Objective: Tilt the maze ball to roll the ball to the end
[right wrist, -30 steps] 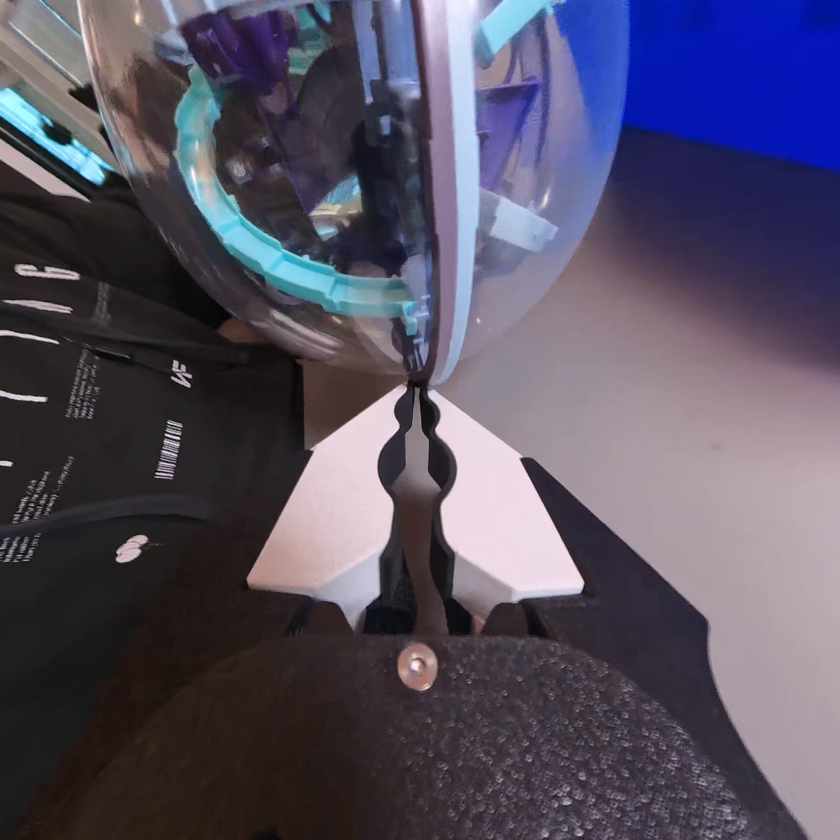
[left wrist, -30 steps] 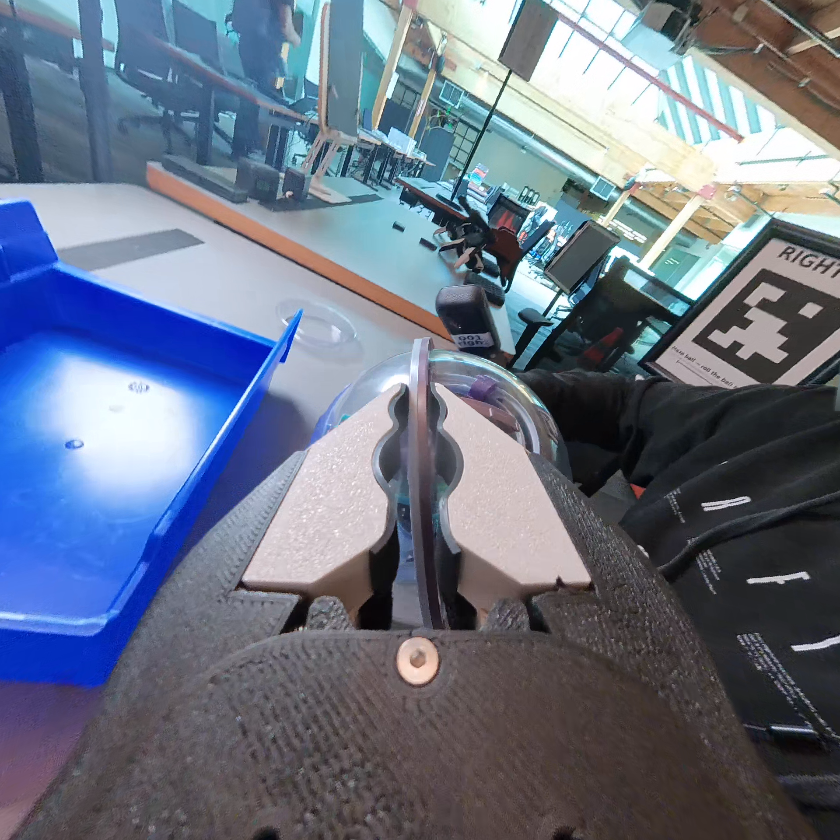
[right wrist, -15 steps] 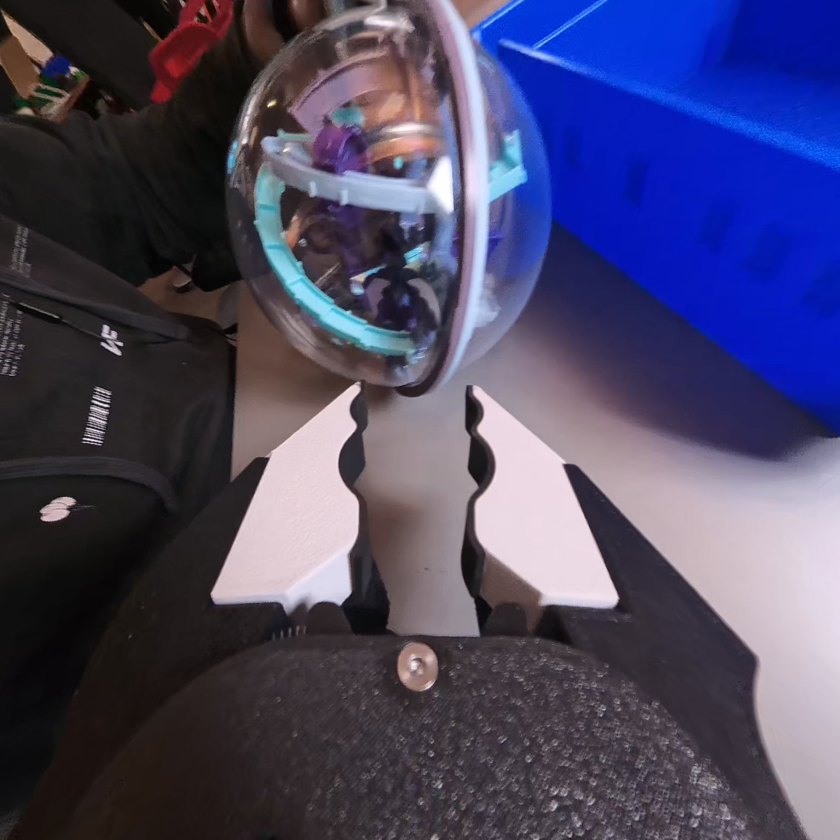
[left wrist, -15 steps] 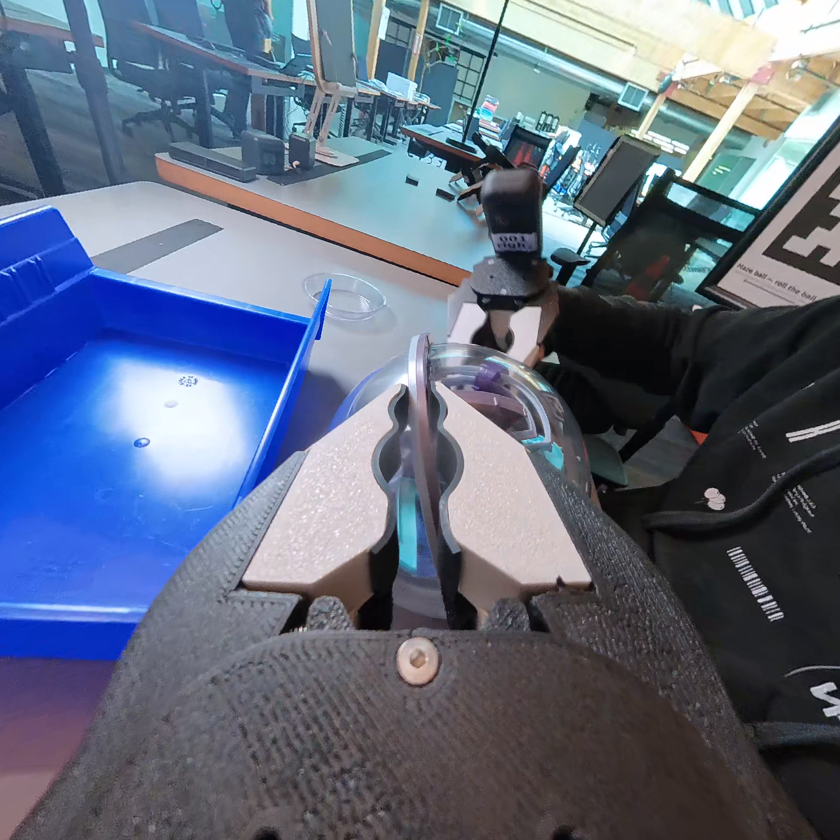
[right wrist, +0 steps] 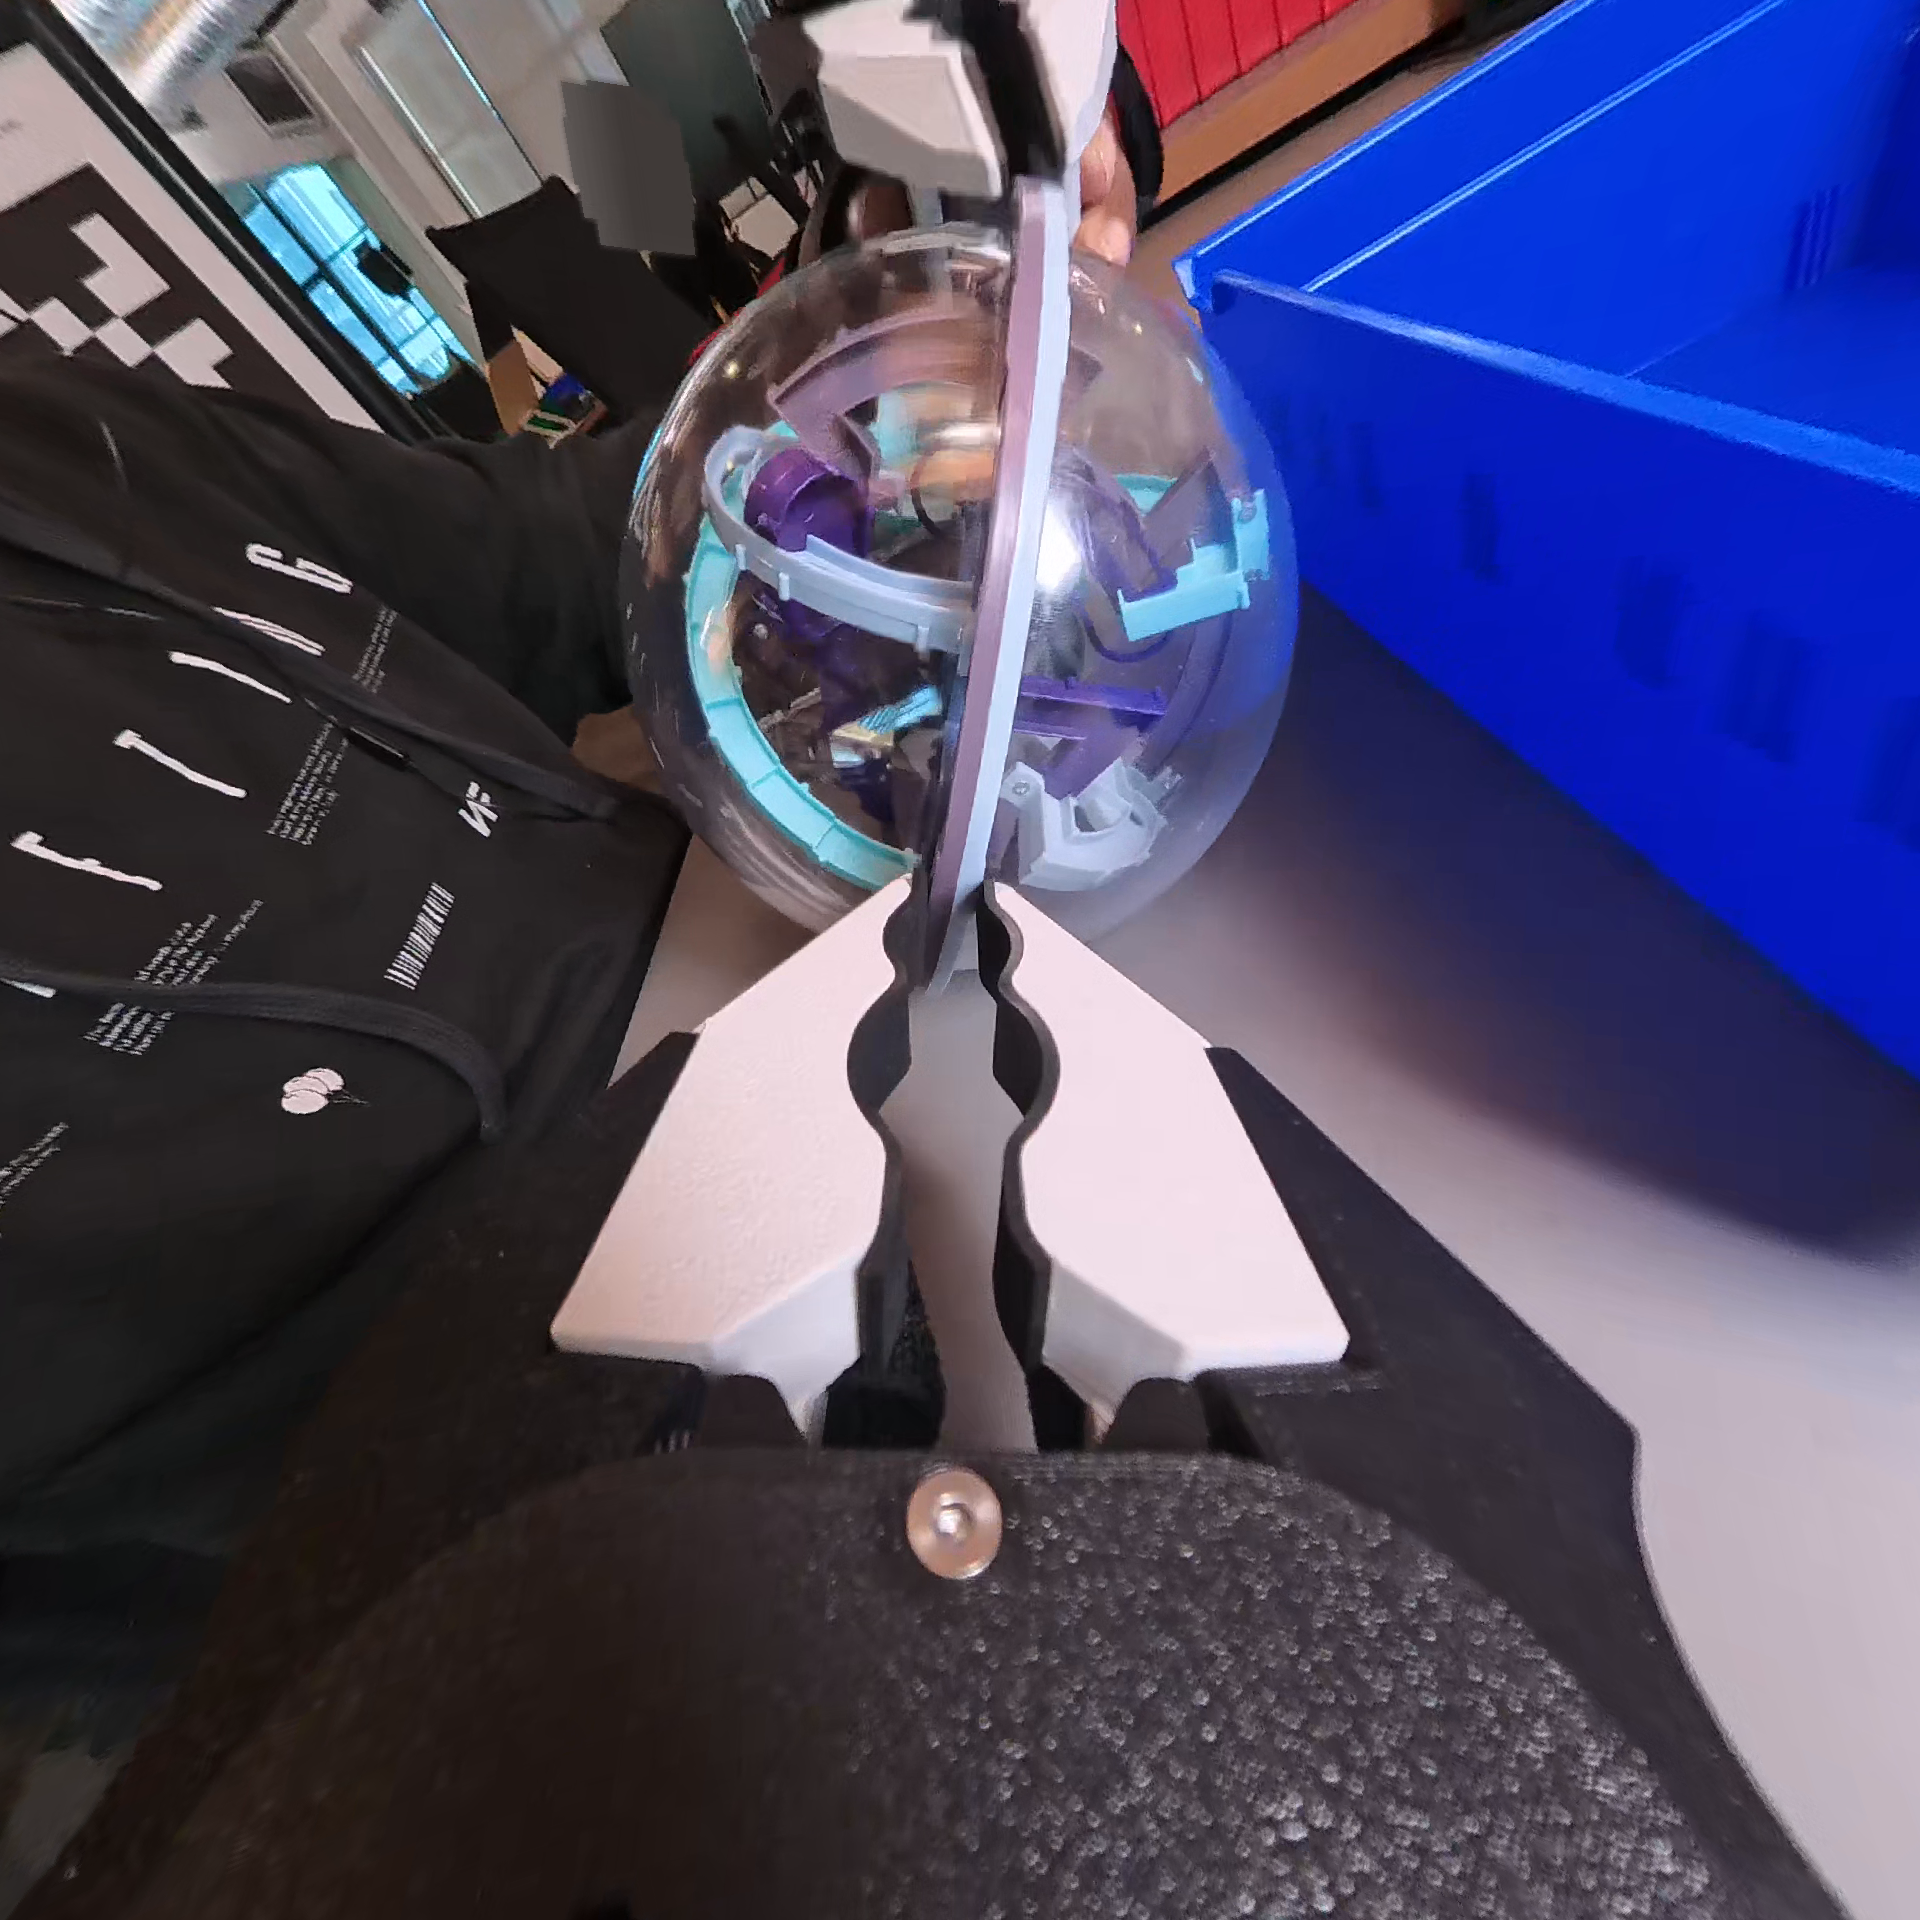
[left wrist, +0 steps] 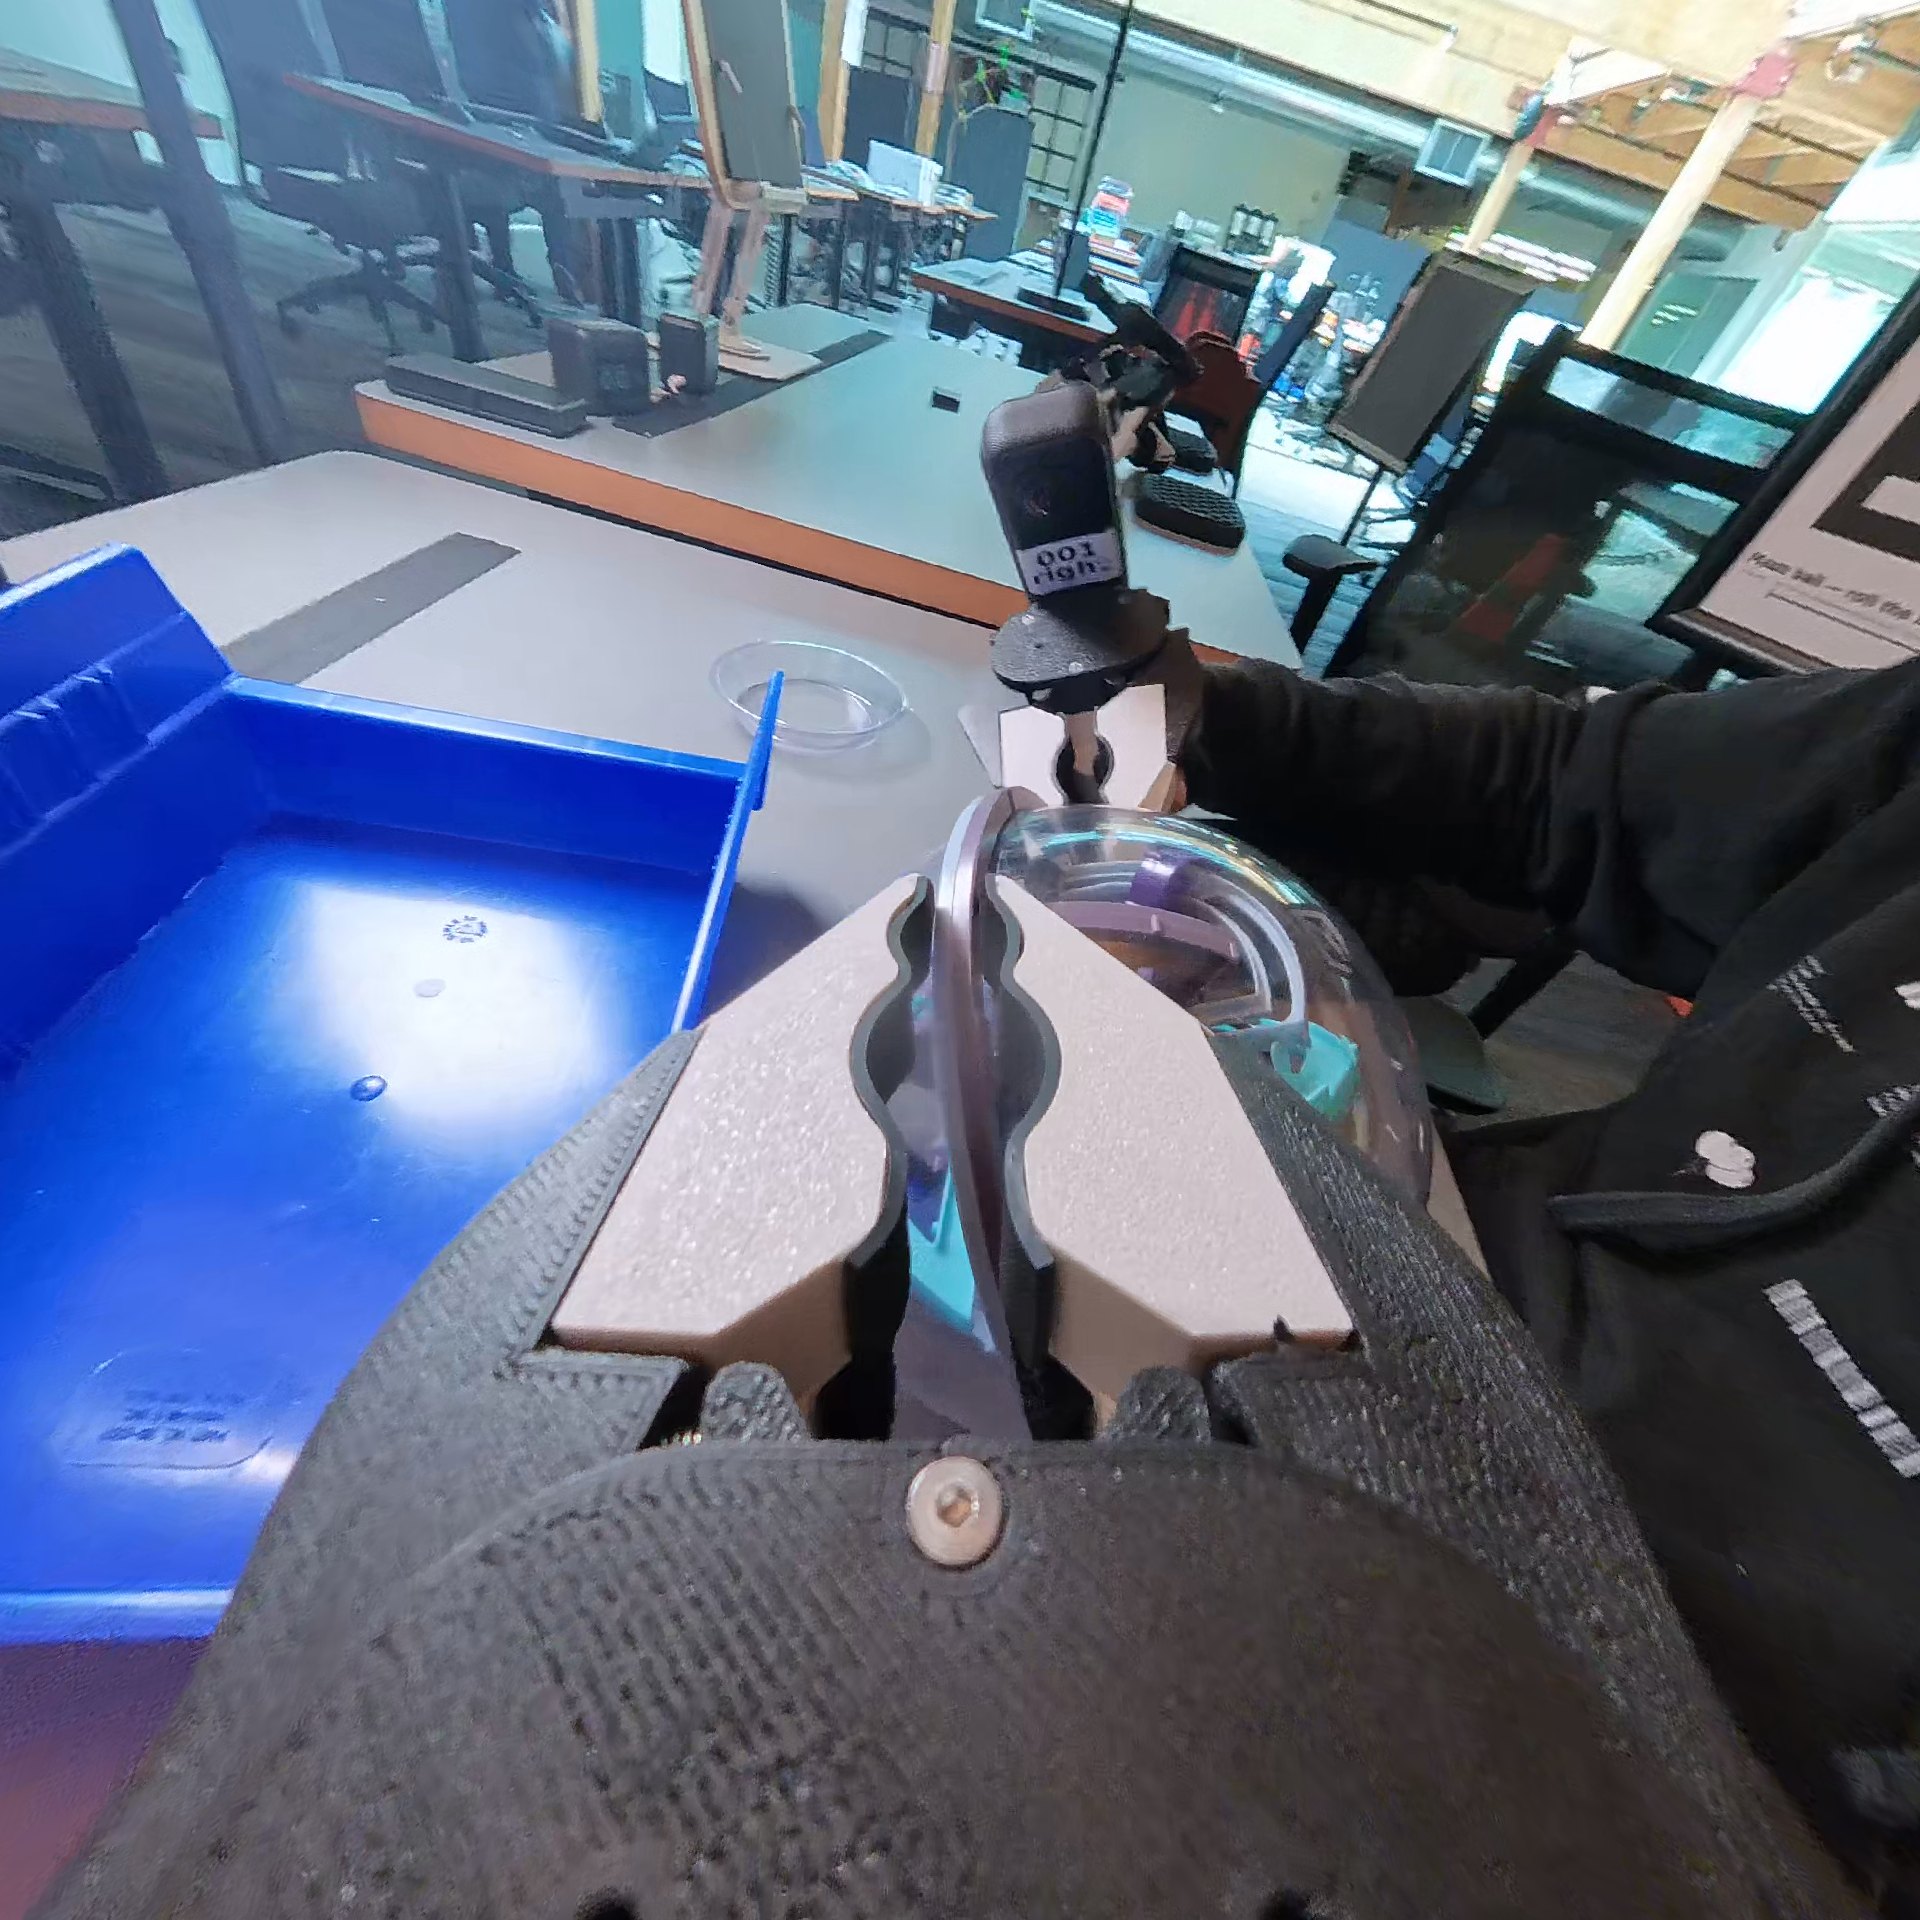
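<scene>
The maze ball (left wrist: 1226,956) is a clear sphere with purple, teal and grey tracks inside and a purple rim around its middle. My left gripper (left wrist: 956,894) is shut on that rim and holds the ball above the grey table (left wrist: 623,623). In the right wrist view the ball (right wrist: 831,623) stands just ahead with its rim upright. My right gripper (right wrist: 948,904) is shut on the near edge of the rim. The left gripper (right wrist: 1023,156) grips the rim's far side. The right gripper (left wrist: 1081,769) shows beyond the ball in the left wrist view. I cannot make out the small ball inside.
A blue bin (left wrist: 499,748) sits on the table left of the ball, and on the right in the right wrist view (right wrist: 1558,520). A clear round dish (left wrist: 810,696) lies behind the bin. A person's black sweatshirt (right wrist: 208,831) is close beside the ball. A black-and-white marker sign (left wrist: 1849,499) stands far right.
The right gripper let go of the rim, opened and backed off, then came back and closed on the rim again. The left gripper kept its hold and tilted the ball.
</scene>
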